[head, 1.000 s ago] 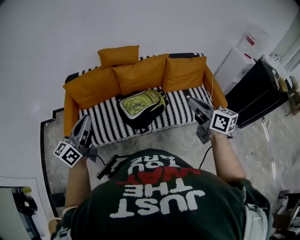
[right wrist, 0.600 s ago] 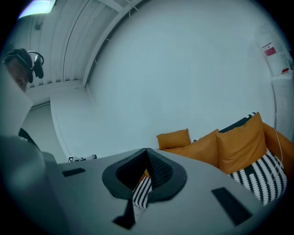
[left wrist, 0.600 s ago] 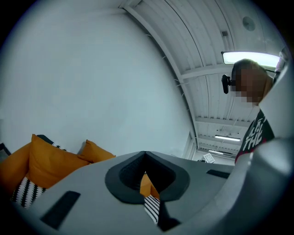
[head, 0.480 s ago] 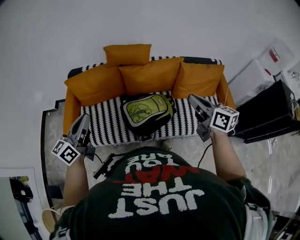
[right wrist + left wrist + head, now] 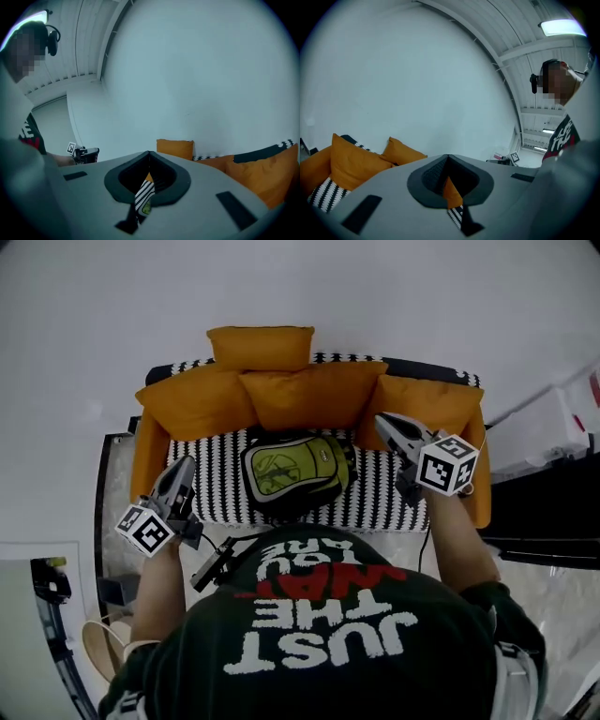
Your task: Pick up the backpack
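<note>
Left tongs point(image 5: 185, 465): clenched, nothing between them; they sit off the left end of the sofa point(image 5: 214, 486), well apart from the bag.
Right tongs point(image 5: 382, 418): jaws pressed together, empty; they hover over the right part of the seat, near a cushion point(image 5: 427, 409).
Backpack point(image 5: 292, 468): lies on the striped seat at mid-sofa, green face up, just in front of the cushions; untouched.
Placement, judged: one pair on each side suggests a two-sided approach to the bag.
Next, judged: jaws must part before any grip; a strap or top handle seems the likeliest hold.
</note>
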